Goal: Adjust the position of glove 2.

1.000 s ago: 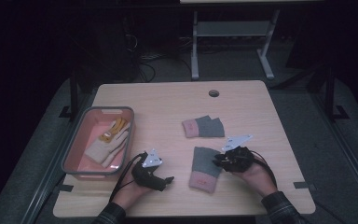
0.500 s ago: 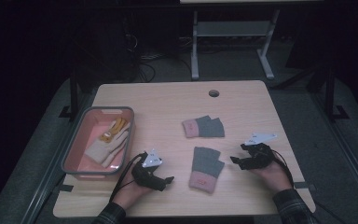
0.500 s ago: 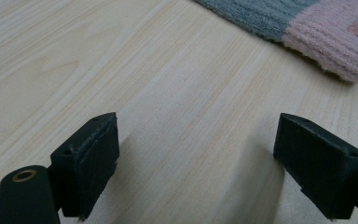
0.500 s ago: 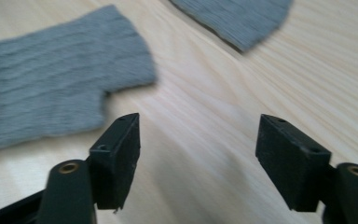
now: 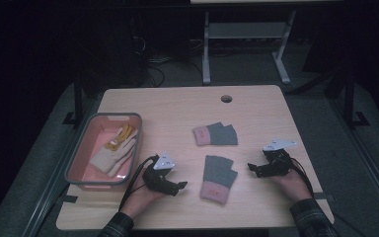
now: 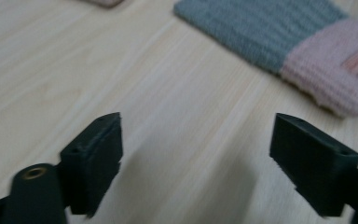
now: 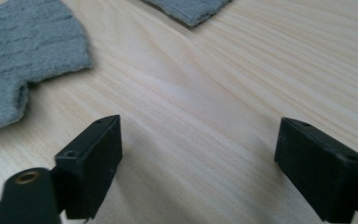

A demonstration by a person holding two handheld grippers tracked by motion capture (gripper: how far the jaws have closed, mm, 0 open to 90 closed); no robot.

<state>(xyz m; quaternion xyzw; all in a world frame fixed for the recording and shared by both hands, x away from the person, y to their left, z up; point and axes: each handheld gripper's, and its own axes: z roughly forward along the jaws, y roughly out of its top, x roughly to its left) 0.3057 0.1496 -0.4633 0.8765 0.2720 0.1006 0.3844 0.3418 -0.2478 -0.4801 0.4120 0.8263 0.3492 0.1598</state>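
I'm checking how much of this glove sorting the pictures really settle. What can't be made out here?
- Label on the near glove's pink cuff: blurred in the left gripper view, too small in the high view.
- Far glove: cut off by the top edge in the right gripper view.
- Cream gloves in the pink bin: whether one or two, too small and dim in the high view.
- Table front edge: cut off at the bottom of the high view.

- The high view looks forward and down over the whole table [image 5: 256, 106] from its near edge.
- Each gripper view skims the tabletop closely; both share the nearer glove [image 5: 217, 177] with it.
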